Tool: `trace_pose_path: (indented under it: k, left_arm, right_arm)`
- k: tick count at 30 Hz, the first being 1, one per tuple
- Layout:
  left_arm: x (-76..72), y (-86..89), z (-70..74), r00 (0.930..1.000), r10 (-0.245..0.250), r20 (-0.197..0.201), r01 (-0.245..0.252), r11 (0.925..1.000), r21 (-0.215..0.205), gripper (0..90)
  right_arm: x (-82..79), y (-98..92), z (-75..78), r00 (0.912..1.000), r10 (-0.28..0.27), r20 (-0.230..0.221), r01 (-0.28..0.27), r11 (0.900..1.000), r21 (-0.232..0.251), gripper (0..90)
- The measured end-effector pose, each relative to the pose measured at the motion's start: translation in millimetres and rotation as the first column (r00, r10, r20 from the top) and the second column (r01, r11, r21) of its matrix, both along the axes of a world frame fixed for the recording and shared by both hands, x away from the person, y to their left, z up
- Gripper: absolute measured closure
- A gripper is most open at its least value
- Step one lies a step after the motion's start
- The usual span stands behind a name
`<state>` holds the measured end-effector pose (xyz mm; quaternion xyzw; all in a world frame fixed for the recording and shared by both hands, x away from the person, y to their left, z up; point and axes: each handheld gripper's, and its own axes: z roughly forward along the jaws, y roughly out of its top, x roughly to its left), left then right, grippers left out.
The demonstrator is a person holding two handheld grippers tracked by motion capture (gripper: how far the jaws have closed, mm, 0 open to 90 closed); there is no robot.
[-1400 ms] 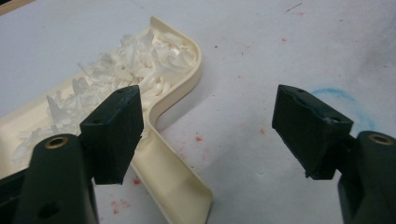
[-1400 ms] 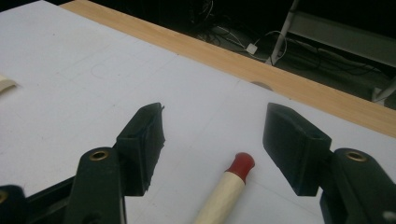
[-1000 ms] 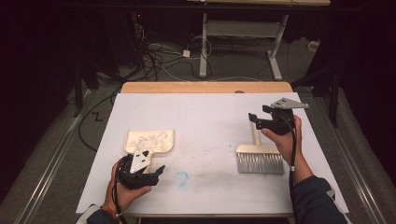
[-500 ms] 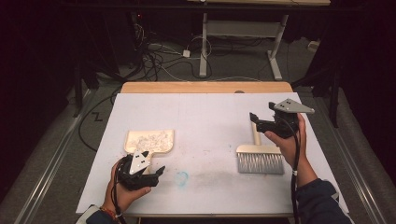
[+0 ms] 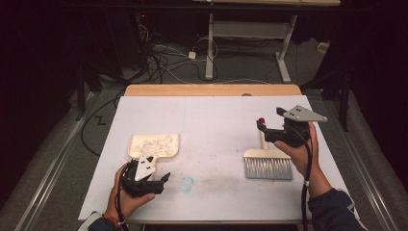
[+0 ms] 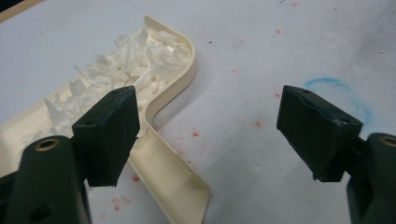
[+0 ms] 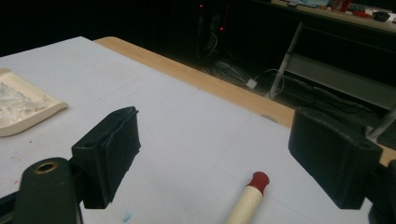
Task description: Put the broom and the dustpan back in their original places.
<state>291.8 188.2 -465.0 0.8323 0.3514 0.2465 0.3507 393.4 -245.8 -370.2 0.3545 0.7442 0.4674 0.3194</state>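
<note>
With the white shreds (image 6: 126, 60) already heaped in the dustpan (image 5: 153, 146) at the near left of the table (image 5: 211, 120) and the brush (image 5: 267, 162) lying at right, I hold my left gripper (image 6: 205, 135) and right gripper (image 7: 224, 154) over them, fingers wide and empty, the sweeping apparently done.

I find no word, label, brand or number to read anywhere. The nearest thing to a sign is a faint blue ring (image 5: 187, 183) drawn on the white table (image 5: 211, 120), ahead of my left gripper (image 6: 208, 135), with small red specks around it. It might be a hand-drawn mark, though it is too smudged for me to tell.
</note>
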Motion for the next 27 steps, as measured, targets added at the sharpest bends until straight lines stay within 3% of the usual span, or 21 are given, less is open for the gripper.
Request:
trace_pose_path:
  k: [7,11,27]
  left_arm:
    - [-0.5,-4.4,-0.1,0.9998,-0.018,0.007,0.018,0.9998,0.009,20.4]
    - [-0.6,-6.4,-1.4,0.9996,-0.029,0.002,0.029,0.9993,0.021,19.0]
    - [-2.2,-5.8,-0.5,0.9995,-0.028,0.014,0.028,0.9993,0.024,17.6]
  right_arm:
    - [-10.2,1.2,3.4,0.9995,0.011,0.030,-0.011,1.000,0.000,16.9]
    - [-17.4,3.2,4.9,0.9986,0.026,0.046,-0.024,0.999,-0.028,17.0]
    - [-41.1,-0.4,13.3,0.9955,0.066,0.068,-0.062,0.996,-0.068,18.0]
